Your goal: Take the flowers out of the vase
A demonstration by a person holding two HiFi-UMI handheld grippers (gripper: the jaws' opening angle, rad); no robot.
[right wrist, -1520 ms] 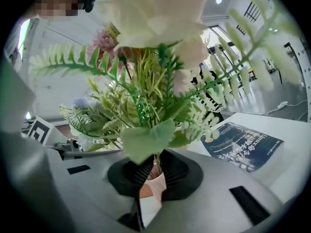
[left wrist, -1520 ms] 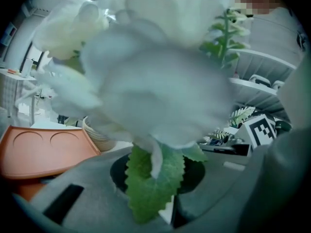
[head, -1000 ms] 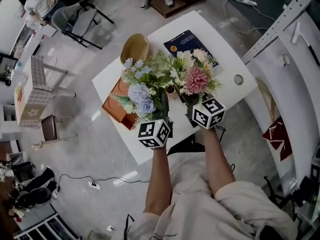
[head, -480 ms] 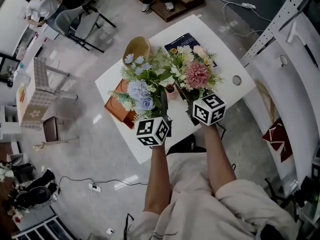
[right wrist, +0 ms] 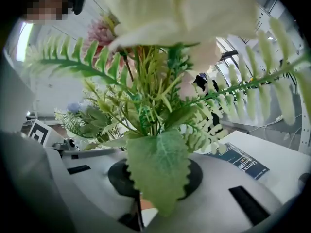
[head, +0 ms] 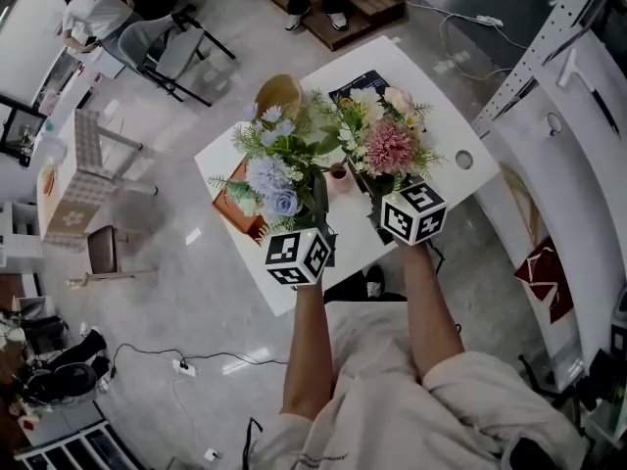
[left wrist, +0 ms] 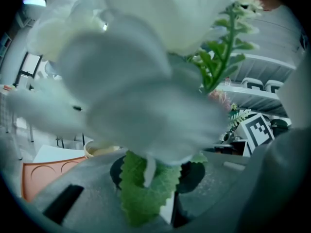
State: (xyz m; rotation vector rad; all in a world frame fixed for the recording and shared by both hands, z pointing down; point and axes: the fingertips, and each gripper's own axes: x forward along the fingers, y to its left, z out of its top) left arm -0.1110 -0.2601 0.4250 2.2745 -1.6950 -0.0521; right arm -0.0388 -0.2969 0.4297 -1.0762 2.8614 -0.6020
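- Left gripper (left wrist: 158,200): its fingers (left wrist: 82,193) pinch the stem of the blue bouquet (head: 272,176), with a green leaf draped over the narrow gap. You hold the bouquet upright over the left half of the desk (head: 446,130).
- Right gripper (right wrist: 146,200): its fingers (right wrist: 223,188) pinch the pink bouquet (head: 384,147) low on its stem, and it stands upright over the desk's middle.
- Vase (head: 338,174): the small vessel between the two bouquets, near the desk's centre, is probably the vase. Its mouth looks empty, though foliage hides the stem ends.
- Progress: both bunches are gripped and appear clear of the vase. What is probably left is carrying them aside and laying them on bare desk.
- Surroundings: wooden bowl (head: 279,94) at the far-left edge, orange tray (head: 238,202) at the left edge, book (head: 355,84) at the far edge.
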